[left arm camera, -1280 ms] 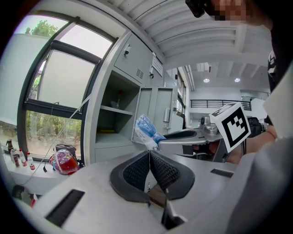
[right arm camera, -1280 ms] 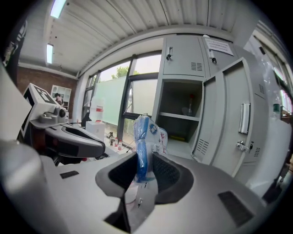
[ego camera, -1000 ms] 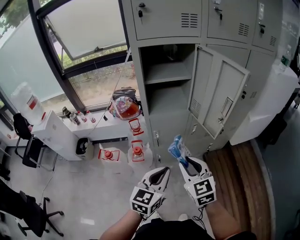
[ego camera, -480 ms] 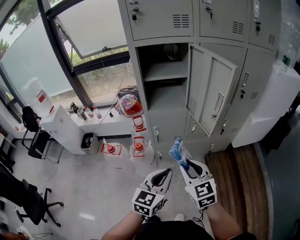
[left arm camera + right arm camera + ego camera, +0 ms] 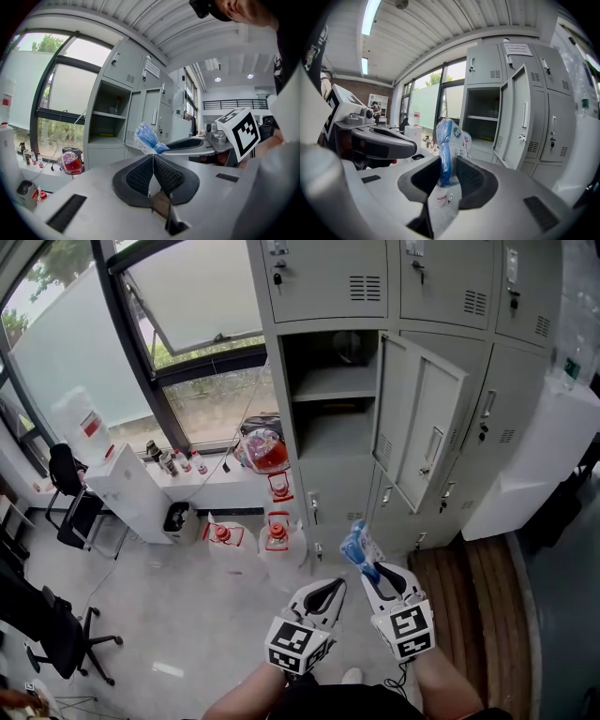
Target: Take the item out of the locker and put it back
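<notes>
currently the right gripper (image 5: 449, 174) pinches one blue bagged item (image 5: 446, 140), low centre of the head frame and well apart from the locker (image 5: 323, 442) above it. left gripper (image 5: 153, 158): jaws pressed together, nothing between them. judged: take-out done, put-back still to do. locker door (image 5: 417, 423) stands swung open to the right. counts: grippers two, item one, open door one, red-capped jugs (image 5: 277, 545) on the floor at least two.

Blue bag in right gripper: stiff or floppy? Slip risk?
Probably floppy: the bag is thin clear film around blue contents, and loose film trails past the pinch of the right gripper. Likely light, since it stands up from that narrow pinch without sagging over. The film looks glossy, so it may slip if the grip eases.
</notes>
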